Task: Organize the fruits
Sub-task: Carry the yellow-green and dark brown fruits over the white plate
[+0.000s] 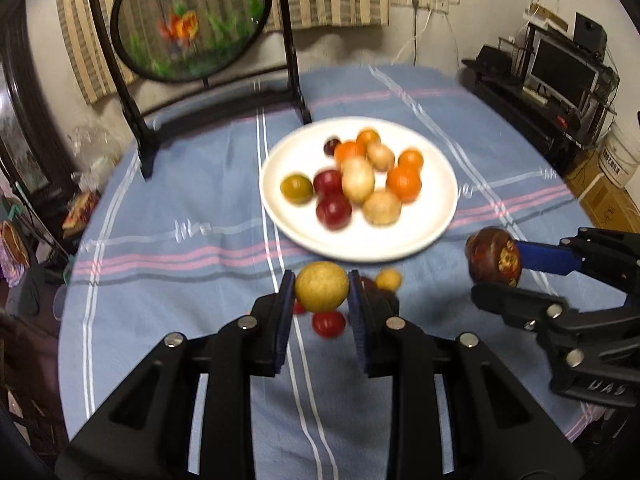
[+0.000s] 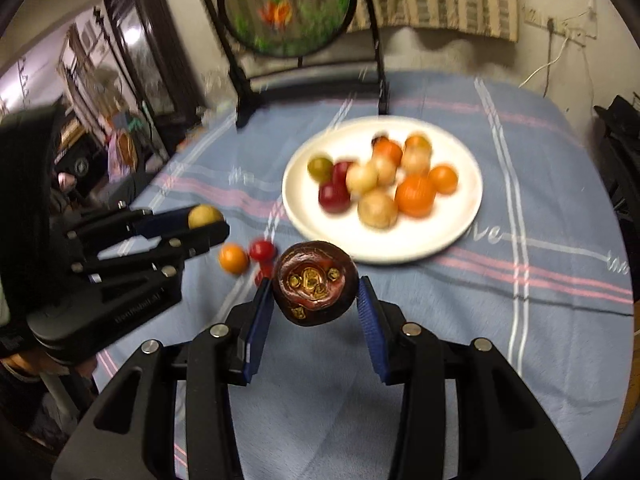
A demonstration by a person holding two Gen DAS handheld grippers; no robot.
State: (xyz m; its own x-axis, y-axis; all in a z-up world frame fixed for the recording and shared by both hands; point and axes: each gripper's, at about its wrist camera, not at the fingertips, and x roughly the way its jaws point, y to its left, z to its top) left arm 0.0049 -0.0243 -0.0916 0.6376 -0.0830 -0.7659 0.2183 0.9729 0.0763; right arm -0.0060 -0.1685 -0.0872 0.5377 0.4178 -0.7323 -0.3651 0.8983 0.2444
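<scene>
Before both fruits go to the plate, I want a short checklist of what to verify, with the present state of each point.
1. Left hand-held gripper closed on the yellow fruit: ok, both pads press on it.
2. Right hand-held gripper closed on the dark brown fruit: ok, it sits between the blue pads.
3. Both fruits lifted clear of the blue tablecloth: ok.
4. Free space on the white plate: ok, the near rim area is bare.
5. Path to the plate clear: ok, nothing stands between.
6. Loose fruits remaining on the cloth: not ok, an orange fruit and a red fruit still lie there.
</scene>
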